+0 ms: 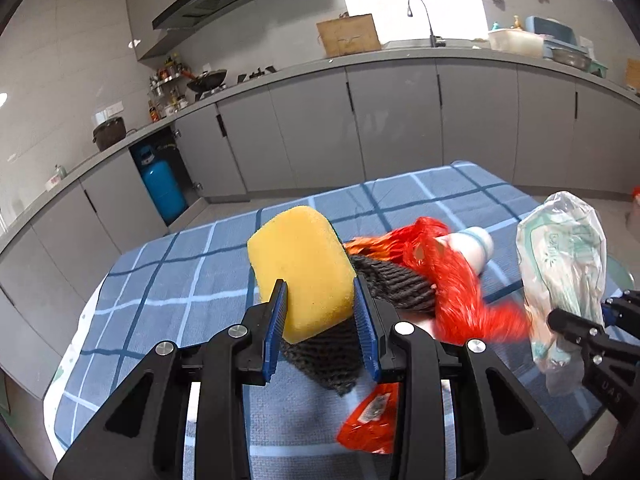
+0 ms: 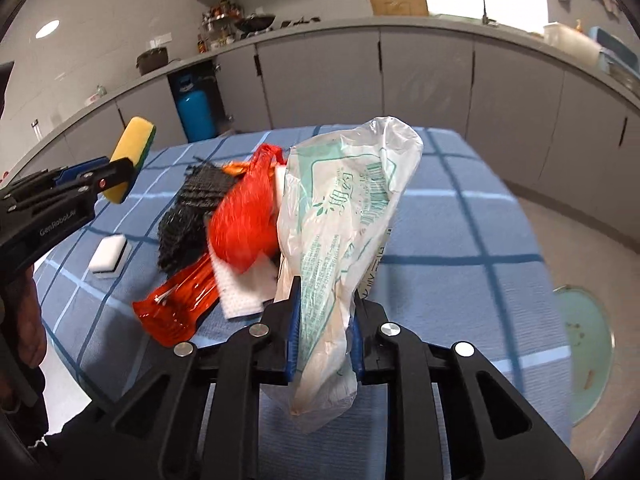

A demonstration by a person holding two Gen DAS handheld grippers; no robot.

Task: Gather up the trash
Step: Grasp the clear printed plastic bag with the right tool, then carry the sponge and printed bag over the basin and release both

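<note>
My left gripper (image 1: pixel 320 288) is shut on a yellow sponge (image 1: pixel 304 268) with a green backing and holds it above the table; the sponge also shows in the right wrist view (image 2: pixel 128 160). My right gripper (image 2: pixel 325 290) is shut on a crumpled clear plastic wrapper (image 2: pixel 344 216) with green print, lifted off the table; the wrapper also shows in the left wrist view (image 1: pixel 564 272). On the blue checked tablecloth (image 2: pixel 460 240) lie a red mesh bag (image 2: pixel 248 220), a black knitted cloth (image 2: pixel 188 216), an orange-red snack wrapper (image 2: pixel 176 308) and a white paper sheet (image 2: pixel 240 292).
A white sponge block (image 2: pixel 109 256) lies at the table's left side. A white bottle (image 1: pixel 472 246) lies behind the red mesh. A teal bin (image 2: pixel 588 360) stands on the floor right of the table. Grey kitchen cabinets and a blue gas cylinder (image 2: pixel 196 114) are behind.
</note>
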